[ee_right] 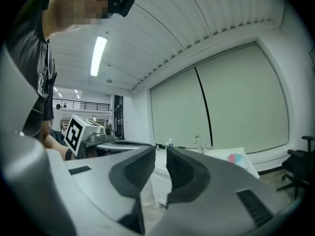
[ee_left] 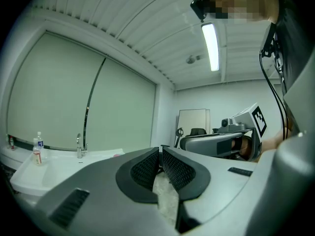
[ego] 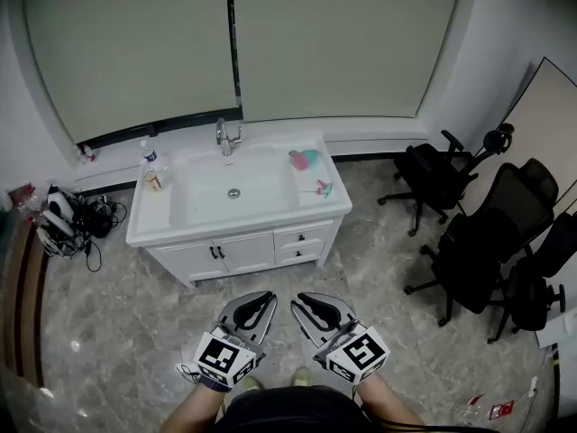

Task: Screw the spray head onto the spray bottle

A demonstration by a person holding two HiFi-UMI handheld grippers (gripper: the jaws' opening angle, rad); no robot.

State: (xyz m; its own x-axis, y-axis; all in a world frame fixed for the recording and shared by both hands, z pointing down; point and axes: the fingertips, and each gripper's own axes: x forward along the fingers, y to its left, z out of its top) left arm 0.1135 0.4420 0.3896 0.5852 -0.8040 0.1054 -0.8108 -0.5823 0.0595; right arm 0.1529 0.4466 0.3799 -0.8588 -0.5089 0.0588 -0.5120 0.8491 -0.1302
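**Grippers Hovering Short of the Vanity**

Looking down on a white vanity [ego: 243, 246], seeing only a drain in its sink basin [ego: 200, 201]. Finding the pink-and-teal spray bottle [ego: 305, 159] on the counter at 3 o'clock of the basin, too small for reading its long axis or heading. Spotting the spray head [ego: 323, 188] lying apart at 5 o'clock of it. Hovering at 6 o'clock, well apart from both: pressing the left gripper [ego: 261, 299] closed on nothing, showing a narrow, empty gap in the right gripper [ego: 307, 303]. Sharing the room with a clear bottle [ego: 151, 164] at the basin's 9 o'clock and black office chairs [ego: 478, 242] at 3 o'clock.
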